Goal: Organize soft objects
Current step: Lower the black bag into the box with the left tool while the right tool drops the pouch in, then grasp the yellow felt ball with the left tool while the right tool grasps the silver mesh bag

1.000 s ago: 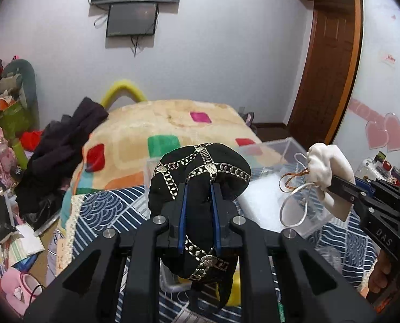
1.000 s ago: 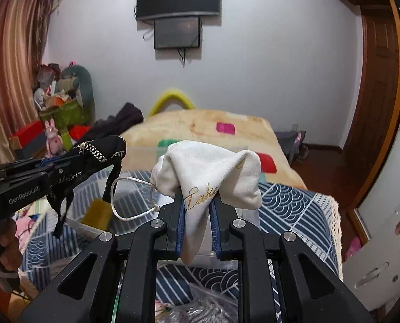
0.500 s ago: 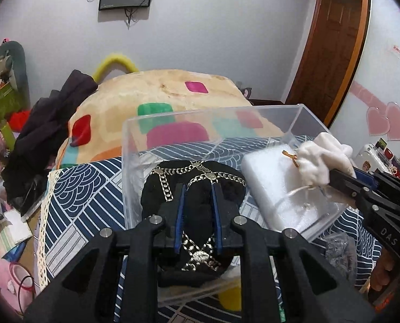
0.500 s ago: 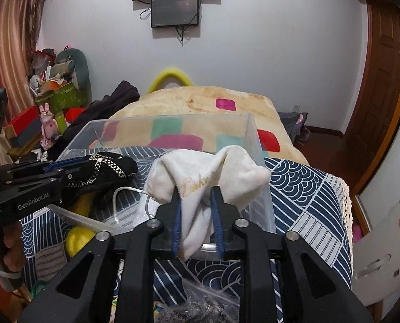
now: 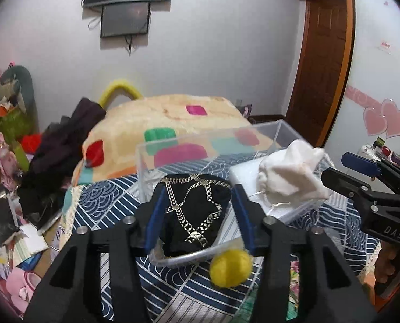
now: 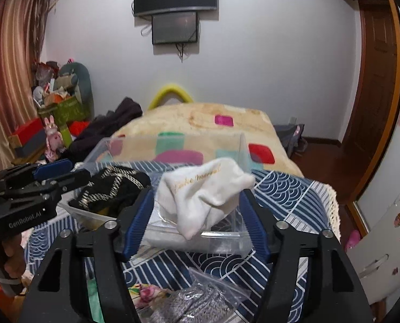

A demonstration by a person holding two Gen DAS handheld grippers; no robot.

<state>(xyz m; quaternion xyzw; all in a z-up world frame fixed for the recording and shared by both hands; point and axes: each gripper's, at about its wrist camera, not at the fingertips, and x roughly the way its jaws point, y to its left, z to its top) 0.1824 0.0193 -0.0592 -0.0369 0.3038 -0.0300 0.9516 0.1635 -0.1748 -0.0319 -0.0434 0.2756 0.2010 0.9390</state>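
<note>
Your left gripper (image 5: 197,215) had just spread its jaws, freeing the black pouch with gold chain trim (image 5: 191,210) inside the clear plastic box (image 5: 208,140). Your right gripper (image 6: 197,220) opened likewise, its jaws clear of the white drawstring cloth bag (image 6: 205,193) in that same box.

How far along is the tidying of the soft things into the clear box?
Done: the black chain-patterned pouch and the white drawstring pouch lie in the clear box. In hand: nothing; the left tongs and right tongs have just been opening, each standing wide around its pouch without pressing it. Left: a yellow ball outside the box's near edge.
</note>
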